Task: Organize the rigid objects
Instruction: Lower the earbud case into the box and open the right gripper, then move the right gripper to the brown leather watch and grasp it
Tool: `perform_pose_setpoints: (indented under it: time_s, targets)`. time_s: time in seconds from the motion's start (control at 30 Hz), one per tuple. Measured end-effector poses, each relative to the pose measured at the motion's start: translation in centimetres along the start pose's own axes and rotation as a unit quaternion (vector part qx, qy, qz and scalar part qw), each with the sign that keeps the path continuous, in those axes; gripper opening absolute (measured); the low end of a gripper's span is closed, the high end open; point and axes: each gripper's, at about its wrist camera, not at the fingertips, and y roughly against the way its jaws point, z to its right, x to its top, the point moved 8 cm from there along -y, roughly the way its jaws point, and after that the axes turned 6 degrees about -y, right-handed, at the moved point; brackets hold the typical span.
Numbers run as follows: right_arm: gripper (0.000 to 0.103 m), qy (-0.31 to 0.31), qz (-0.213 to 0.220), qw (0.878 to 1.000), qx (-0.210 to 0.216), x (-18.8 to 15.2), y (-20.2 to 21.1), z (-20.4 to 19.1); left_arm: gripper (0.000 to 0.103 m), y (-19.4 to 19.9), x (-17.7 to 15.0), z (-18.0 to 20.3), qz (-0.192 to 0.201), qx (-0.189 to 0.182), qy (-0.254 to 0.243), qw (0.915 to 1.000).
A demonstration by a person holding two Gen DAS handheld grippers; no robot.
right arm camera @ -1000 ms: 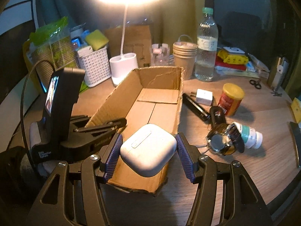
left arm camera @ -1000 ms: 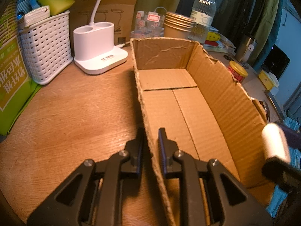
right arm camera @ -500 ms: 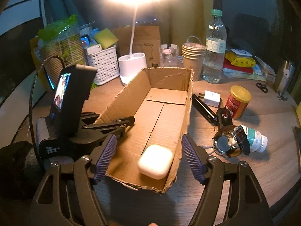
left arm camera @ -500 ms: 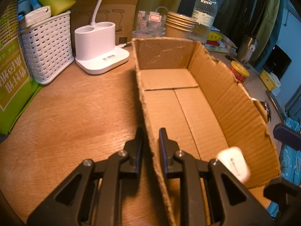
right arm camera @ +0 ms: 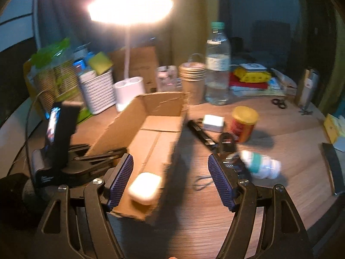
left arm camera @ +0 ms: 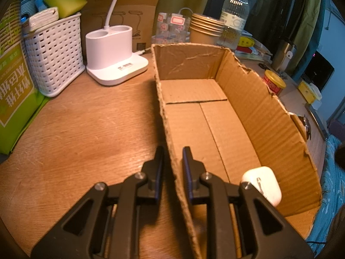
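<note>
White earbud case (left arm camera: 262, 184), smooth, rounded, lay flat inside cardboard box (left arm camera: 265, 116), near end, nothing else in box. Box stood on desk (left arm camera: 86, 129). Left tool (left arm camera: 171, 161) clamped on box's side wall. Right tool (right arm camera: 170, 172) gaped wide, empty, jaws just opened, case below them.

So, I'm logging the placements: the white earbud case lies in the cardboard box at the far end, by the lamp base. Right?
Not quite. The white earbud case does lie in the cardboard box, but at the near end, beside the left gripper clamping the box wall, not by the lamp base. The left wrist view shows it.
</note>
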Motion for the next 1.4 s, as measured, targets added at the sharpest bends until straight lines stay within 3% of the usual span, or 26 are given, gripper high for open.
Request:
perform_pose_setpoints:
  time_s: [0.23, 0.4, 1.4]
  targets:
    - [0.075, -0.039, 0.012, 0.997, -0.059, 0.3, 0.4, 5.6, 0.019, 0.0, 0.0, 0.0, 0.000, 0.000, 0.000, 1.0000]
    - [0.075, -0.050, 0.003, 0.996, -0.080, -0.5, -0.2, 7.8, 0.020, 0.0, 0.0, 0.0, 0.000, 0.000, 0.000, 1.0000]
    - [0.075, -0.049, -0.081, 0.992, -0.079, -3.1, -8.2, 7.3, 0.021, 0.0, 0.0, 0.3, -0.001, -0.008, 0.002, 1.0000]
